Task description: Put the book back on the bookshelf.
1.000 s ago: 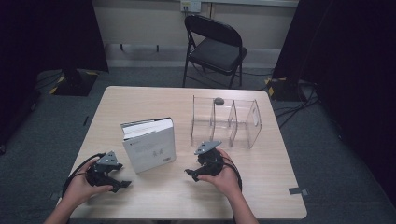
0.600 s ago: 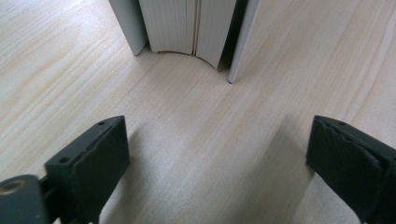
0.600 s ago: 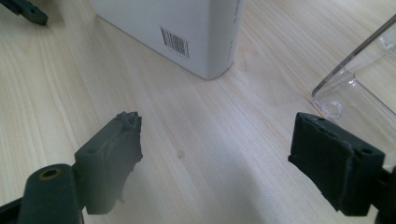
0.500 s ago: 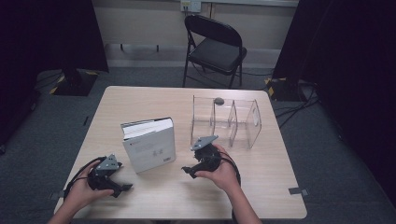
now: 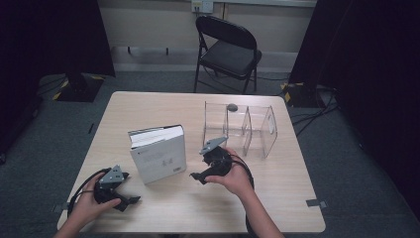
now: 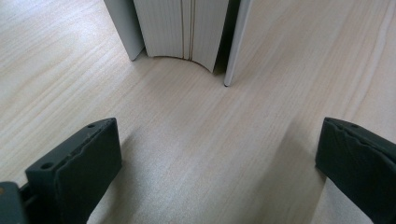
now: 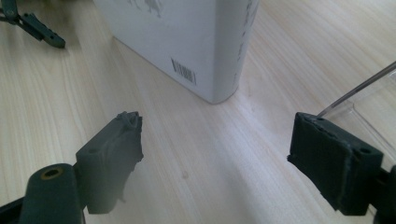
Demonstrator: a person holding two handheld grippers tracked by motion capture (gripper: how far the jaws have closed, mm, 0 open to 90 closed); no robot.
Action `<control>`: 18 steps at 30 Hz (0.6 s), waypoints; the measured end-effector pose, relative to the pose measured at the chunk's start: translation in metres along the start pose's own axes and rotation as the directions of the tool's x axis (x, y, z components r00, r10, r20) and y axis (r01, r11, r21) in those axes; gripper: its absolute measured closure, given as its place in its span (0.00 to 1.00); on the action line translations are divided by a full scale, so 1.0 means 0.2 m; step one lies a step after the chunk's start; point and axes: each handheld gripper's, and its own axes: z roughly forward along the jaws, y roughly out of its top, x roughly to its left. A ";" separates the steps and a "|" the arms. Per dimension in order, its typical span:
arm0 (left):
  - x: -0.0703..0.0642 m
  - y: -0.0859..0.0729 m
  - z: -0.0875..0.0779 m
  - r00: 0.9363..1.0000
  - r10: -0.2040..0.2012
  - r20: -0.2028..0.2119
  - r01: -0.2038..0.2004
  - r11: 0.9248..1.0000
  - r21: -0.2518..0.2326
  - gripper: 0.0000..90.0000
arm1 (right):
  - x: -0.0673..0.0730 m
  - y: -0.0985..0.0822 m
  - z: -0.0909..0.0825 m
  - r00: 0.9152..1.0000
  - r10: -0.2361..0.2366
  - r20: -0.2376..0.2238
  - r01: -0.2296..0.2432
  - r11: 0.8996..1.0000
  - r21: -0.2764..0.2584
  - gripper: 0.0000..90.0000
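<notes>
A thick white book (image 5: 158, 153) lies flat on the wooden table (image 5: 148, 106), left of the middle. In the left gripper view its page edge (image 6: 182, 28) lies just beyond my left gripper (image 6: 217, 135), whose jaws stand wide open over bare wood. That left gripper (image 5: 130, 187) rests near the table's front left, in front of and left of the book. My right gripper (image 5: 200, 163) is right of the book, open and empty. In its own view the right gripper (image 7: 218, 128) faces the book's barcode corner (image 7: 187, 46), a short way off.
A clear acrylic divider rack (image 5: 242, 126) stands behind the right hand, and its edge (image 7: 369, 93) shows beside the right jaw. A small dark object (image 5: 232, 106) sits at the rack's far side. A black folding chair (image 5: 228, 49) stands beyond the table.
My right gripper has edged left toward the book. The left gripper has shifted only slightly. The book and rack have not moved.
</notes>
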 end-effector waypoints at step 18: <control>0.00 0.00 0.00 1.000 0.000 -0.001 0.000 1.000 0.000 0.00 | -0.04 0.18 -0.04 0.999 -0.040 -0.028 0.039 0.999 -0.014 0.18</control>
